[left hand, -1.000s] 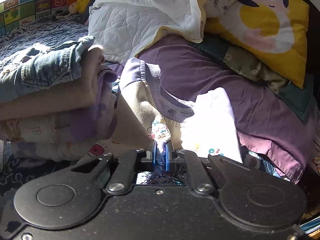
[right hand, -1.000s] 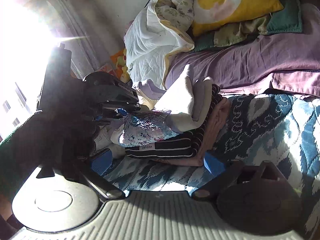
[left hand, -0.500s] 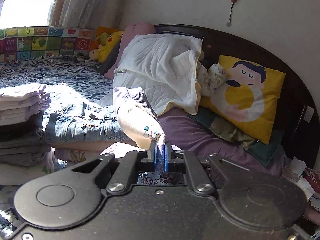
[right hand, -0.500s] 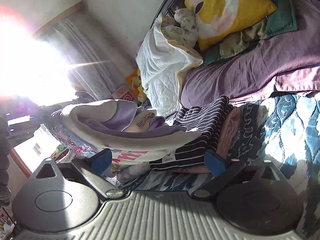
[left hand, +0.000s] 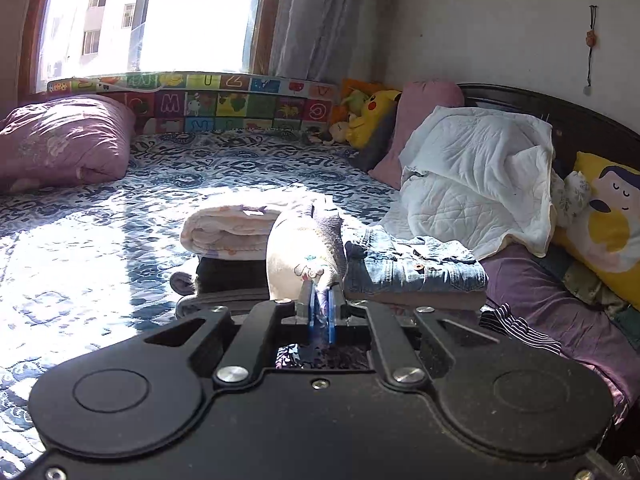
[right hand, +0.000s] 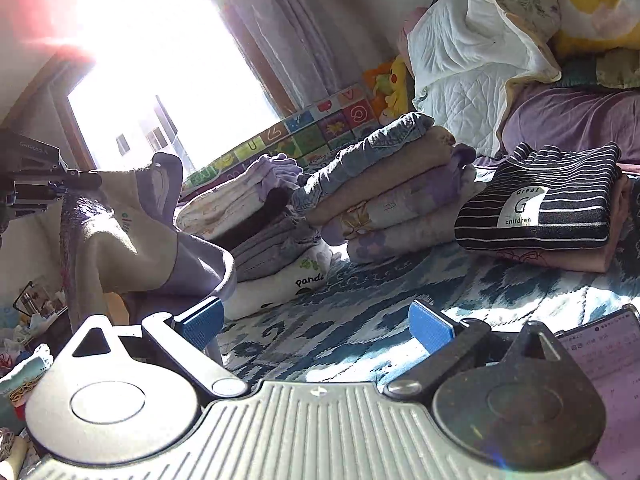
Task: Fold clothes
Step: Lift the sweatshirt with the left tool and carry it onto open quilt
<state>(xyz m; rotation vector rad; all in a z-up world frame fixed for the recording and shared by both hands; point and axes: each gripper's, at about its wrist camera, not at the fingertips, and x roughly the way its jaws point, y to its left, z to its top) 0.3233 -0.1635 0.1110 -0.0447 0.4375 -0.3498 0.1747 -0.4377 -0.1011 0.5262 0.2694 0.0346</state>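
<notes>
While left tool (left hand: 319,300) pinches cream-and-purple garment (left hand: 304,252) hanging bunched, right tool (right hand: 316,320) gapes wide, empty.

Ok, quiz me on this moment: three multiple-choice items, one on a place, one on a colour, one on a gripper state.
1. Where does the folded blue denim garment lie?
A. on top of a stack
B. on the floor
C. under the pillow

2. What colour are the right gripper pads?
A. red
B. blue
C. green

3. What is the left gripper doing?
A. open, empty
B. shut on the cream and lavender garment
C. shut on a pillow

Answers: A, denim tops the pile; B, both pads show blue; B, cloth sits pinched between closed fingers.
</notes>
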